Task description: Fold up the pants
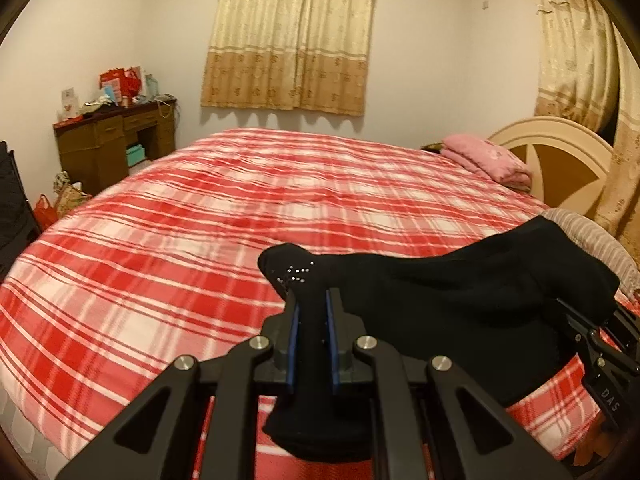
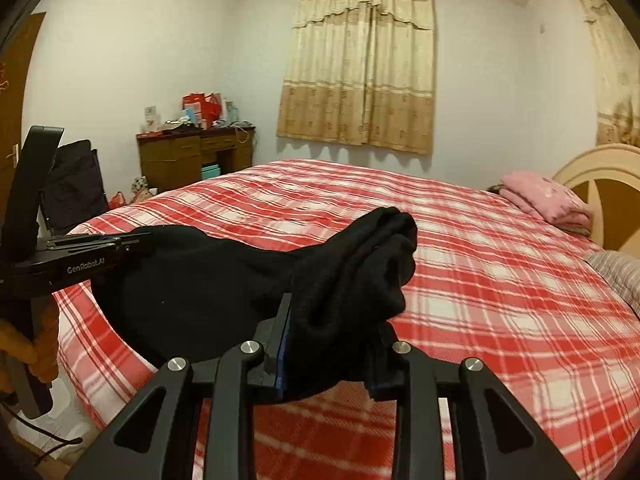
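While both grippers, left [image 1: 312, 300] and right [image 2: 332, 320], pinch the black pants [image 1: 460, 280] above the bed's [image 1: 200, 220] near edge, the bunched cloth, seemingly unevenly gathered, could slip and fold crooked.

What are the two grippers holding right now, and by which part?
Both grip the black fabric pants: the left gripper pinches one bunched end, the right gripper a thicker bunched end. Which garment parts cannot be told.

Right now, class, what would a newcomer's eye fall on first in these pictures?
The black fabric pants stand out, stretched in mid-air between the left tongs and right tongs, both clamped on them. Below spreads the red-and-white plaid bedspread, with beige patterned curtains on the far wall.
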A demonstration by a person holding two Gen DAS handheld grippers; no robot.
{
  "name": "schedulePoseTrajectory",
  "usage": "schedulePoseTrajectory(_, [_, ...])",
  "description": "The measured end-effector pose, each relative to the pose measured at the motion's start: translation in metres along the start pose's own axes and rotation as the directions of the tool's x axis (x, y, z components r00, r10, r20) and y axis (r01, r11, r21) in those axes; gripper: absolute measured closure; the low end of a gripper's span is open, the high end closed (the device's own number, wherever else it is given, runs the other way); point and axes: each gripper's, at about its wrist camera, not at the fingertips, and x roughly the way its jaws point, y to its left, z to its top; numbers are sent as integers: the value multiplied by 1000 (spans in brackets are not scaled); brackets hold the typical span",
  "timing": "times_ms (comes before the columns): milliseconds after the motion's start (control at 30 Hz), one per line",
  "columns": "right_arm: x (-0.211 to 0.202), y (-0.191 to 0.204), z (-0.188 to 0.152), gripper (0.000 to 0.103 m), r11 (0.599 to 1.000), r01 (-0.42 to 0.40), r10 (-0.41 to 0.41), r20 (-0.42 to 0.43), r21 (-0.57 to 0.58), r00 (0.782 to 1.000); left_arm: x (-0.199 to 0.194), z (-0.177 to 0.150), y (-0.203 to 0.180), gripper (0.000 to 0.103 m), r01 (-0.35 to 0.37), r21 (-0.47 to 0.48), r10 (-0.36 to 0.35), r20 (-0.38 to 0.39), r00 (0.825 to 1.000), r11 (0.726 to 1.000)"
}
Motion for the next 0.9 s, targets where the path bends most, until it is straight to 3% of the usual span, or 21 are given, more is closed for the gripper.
schedulePoseTrajectory(300, [68,42,43,73,997,-62,64,45,-39,997,21,34,49,90,-155,29,154,40,987,987])
schedulePoseTrajectory(500, [126,60,46,73,994,-100,99,15,36,995,49,50,75,90,-254,60,250,59,966,965])
schedulePoseTrajectory(567, [149,64,34,73,993,-101,103,-40,60,994,63,44,80,90,-279,85,277,38,960,956])
schedulePoseTrajectory(667, [181,66,11,73,994,-91,100,-145,63,984,90,24,88,90,-274,91,280,-57,958,957])
schedulePoseTrajectory(767, [196,59,-9,73,996,-72,82,-214,51,973,106,0,94,90,-296,97,307,-126,943,950])
schedulePoseTrajectory(900, [199,50,-14,66,992,-104,117,-253,65,961,111,-19,103,68,-320,78,329,-171,929,944])
